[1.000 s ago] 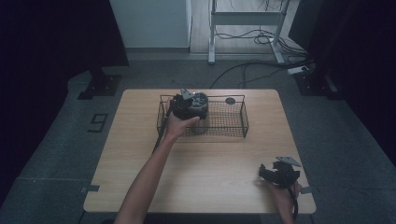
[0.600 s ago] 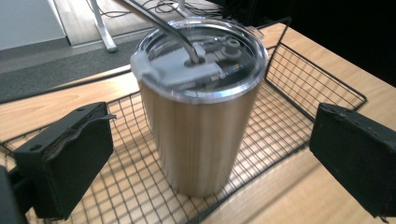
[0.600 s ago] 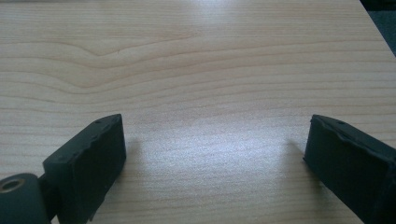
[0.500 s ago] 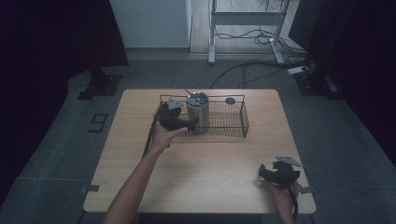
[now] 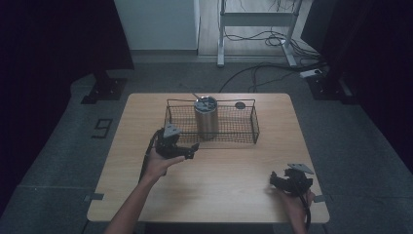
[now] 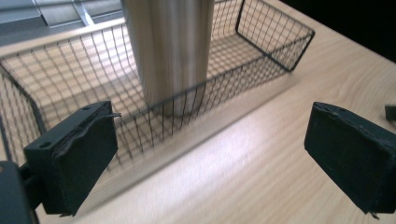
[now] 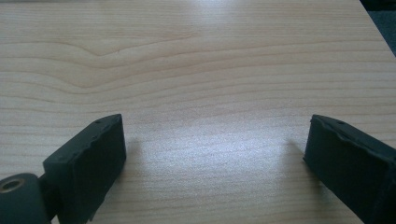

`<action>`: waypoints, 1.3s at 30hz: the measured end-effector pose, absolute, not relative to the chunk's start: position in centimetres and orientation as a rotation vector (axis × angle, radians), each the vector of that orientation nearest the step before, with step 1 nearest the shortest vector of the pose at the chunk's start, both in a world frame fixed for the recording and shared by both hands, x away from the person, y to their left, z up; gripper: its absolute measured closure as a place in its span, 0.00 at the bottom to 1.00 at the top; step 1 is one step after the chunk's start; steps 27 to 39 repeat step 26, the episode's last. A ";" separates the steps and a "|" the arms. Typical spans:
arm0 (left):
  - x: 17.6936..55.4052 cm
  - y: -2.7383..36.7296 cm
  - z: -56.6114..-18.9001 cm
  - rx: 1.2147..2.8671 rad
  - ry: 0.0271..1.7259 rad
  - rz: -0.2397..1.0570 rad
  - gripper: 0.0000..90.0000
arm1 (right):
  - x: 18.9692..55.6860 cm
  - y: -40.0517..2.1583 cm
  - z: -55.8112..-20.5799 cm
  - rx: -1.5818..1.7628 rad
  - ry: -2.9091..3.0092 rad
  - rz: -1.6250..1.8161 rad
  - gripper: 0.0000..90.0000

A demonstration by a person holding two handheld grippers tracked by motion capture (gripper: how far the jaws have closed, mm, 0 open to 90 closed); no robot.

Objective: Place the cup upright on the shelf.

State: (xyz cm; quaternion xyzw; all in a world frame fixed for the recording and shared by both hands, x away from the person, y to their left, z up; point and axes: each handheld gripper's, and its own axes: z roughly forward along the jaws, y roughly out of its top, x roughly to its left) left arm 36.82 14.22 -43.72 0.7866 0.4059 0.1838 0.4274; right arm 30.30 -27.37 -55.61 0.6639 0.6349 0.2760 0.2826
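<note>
A tall steel tumbler (image 5: 206,117) with a dark lid stands upright inside the black wire basket (image 5: 243,134), toward its left half. In the left gripper view the tumbler (image 6: 170,51) rises behind the basket's near wall (image 6: 243,70). My left gripper (image 5: 187,151) hovers over the table just in front of the basket, open and empty, a short way from the tumbler. My left gripper (image 6: 210,154) shows its jaws wide apart. Near the front right corner my right gripper (image 5: 275,181) rests low over bare wood, open, as my right gripper (image 7: 215,158) also shows.
A small dark round object (image 5: 239,105) lies on the table behind the basket. The wooden table (image 5: 229,195) has free room in front of the basket. Beyond the table are a desk frame and cables (image 5: 258,34) on the floor.
My left gripper let go of the tumbler, leaving it standing in the basket, and drew back toward the person and down to the left. The right gripper stayed put.
</note>
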 end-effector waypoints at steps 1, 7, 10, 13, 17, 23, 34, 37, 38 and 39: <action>36.4 14.5 -44.0 1.964 1.016 0.458 0.03 | 30.3 -27.4 -55.6 1.778 1.700 0.739 0.06; 34.1 16.4 -45.6 1.959 1.024 0.456 0.03 | 30.3 -27.4 -55.6 1.778 1.701 0.740 0.06; 33.1 17.3 -46.3 1.951 1.035 0.456 0.03 | 30.3 -27.4 -55.6 1.778 1.701 0.740 0.06; 32.2 18.2 -47.0 1.950 1.045 0.454 0.03 | 30.3 -27.4 -55.6 1.778 1.700 0.740 0.06; 31.4 19.1 -47.9 1.932 1.057 0.434 0.04 | 30.3 -27.4 -55.6 1.778 1.700 0.739 0.06; 31.1 19.8 -49.2 1.948 1.084 0.421 0.05 | 30.3 -27.4 -55.6 1.778 1.699 0.739 0.06; 31.0 19.8 -49.3 1.943 1.089 0.417 0.05 | 30.3 -27.4 -55.6 1.778 1.699 0.739 0.06; 31.0 19.8 -49.3 1.943 1.089 0.417 0.05 | 30.3 -27.4 -55.6 1.778 1.699 0.739 0.06; 31.0 19.8 -49.3 1.943 1.089 0.417 0.05 | 30.3 -27.4 -55.6 1.778 1.699 0.739 0.06; 31.0 19.8 -49.3 1.943 1.089 0.417 0.05 | 30.3 -27.4 -55.6 1.778 1.699 0.739 0.06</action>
